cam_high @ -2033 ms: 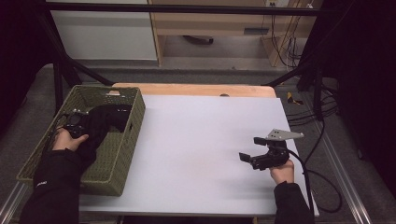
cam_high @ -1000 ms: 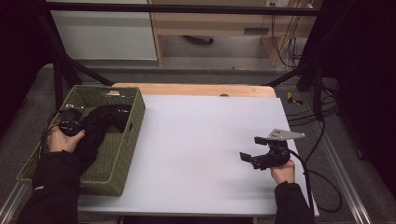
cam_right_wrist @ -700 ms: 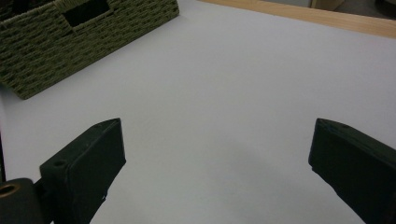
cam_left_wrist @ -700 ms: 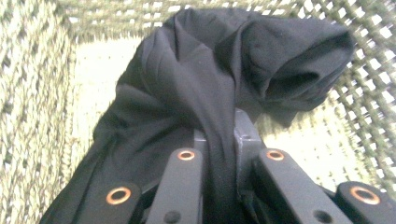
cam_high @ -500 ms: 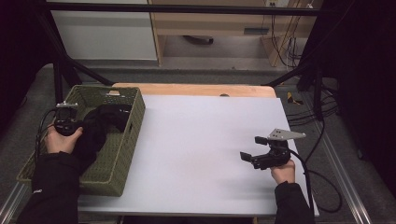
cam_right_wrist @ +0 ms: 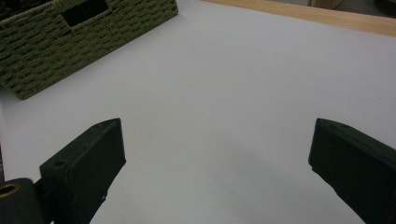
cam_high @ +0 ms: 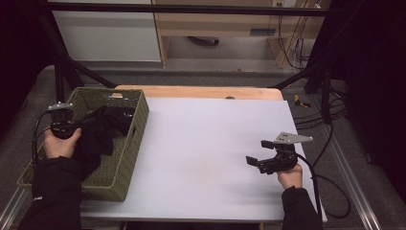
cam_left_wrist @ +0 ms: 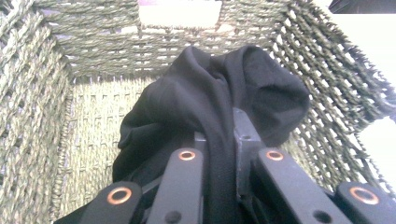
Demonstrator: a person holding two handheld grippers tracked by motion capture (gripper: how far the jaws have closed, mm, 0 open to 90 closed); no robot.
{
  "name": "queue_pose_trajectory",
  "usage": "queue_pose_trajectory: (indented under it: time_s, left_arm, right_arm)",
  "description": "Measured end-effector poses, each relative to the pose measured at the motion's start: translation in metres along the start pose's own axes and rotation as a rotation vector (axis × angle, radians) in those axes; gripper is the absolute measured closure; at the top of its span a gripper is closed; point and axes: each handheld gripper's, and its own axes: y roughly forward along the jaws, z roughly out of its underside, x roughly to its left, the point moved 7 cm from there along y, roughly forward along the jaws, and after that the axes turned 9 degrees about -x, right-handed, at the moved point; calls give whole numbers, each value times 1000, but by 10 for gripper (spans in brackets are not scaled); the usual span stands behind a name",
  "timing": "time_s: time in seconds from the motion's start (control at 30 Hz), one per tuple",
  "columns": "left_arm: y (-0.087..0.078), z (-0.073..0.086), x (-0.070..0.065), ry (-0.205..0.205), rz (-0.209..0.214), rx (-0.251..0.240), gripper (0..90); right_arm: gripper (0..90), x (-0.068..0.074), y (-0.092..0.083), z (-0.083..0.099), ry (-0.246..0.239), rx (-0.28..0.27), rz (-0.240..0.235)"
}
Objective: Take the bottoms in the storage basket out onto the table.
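A black cloth (cam_high: 103,132) lies bunched in a green woven basket (cam_high: 138,120) at the table's left. My left gripper (cam_high: 77,129) is inside the basket, shut on a fold of that cloth. In the left gripper view the cloth (cam_left_wrist: 210,93) runs between the closed jaws of the left gripper (cam_left_wrist: 219,144) and drapes toward the basket's far wall (cam_left_wrist: 93,46). My right gripper (cam_high: 255,157) is held just above the white table (cam_high: 206,143) at the right, open with nothing between its fingers. In the right gripper view the right gripper (cam_right_wrist: 215,158) has its jaws spread wide over bare table.
The basket's side with a handle slot (cam_right_wrist: 84,11) is at the upper left of the right gripper view. A wooden strip (cam_high: 201,92) runs along the table's far edge. Cables (cam_high: 330,191) trail off the right side. A black frame (cam_high: 62,72) stands around the table.
My left hand has drawn slightly leftward inside the basket, pulling the black cloth with it. The right gripper has stayed where it was.
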Motion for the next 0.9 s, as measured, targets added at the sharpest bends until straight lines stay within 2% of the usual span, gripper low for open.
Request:
queue_pose_trajectory:
  time_s: [0.23,0.43,0.9]
  left_arm:
    - [-5,-7,-7,8,48,-31,837]
    - [-13,-14,-12,44,59,-49,837]
    - [-34,-30,-26,64,93,-72,837]
  right_arm:
    - [41,0,0,0,5,-1,3]
    - [41,0,-1,-1,6,-5,3]
    - [41,0,-1,-2,1,-6,9]
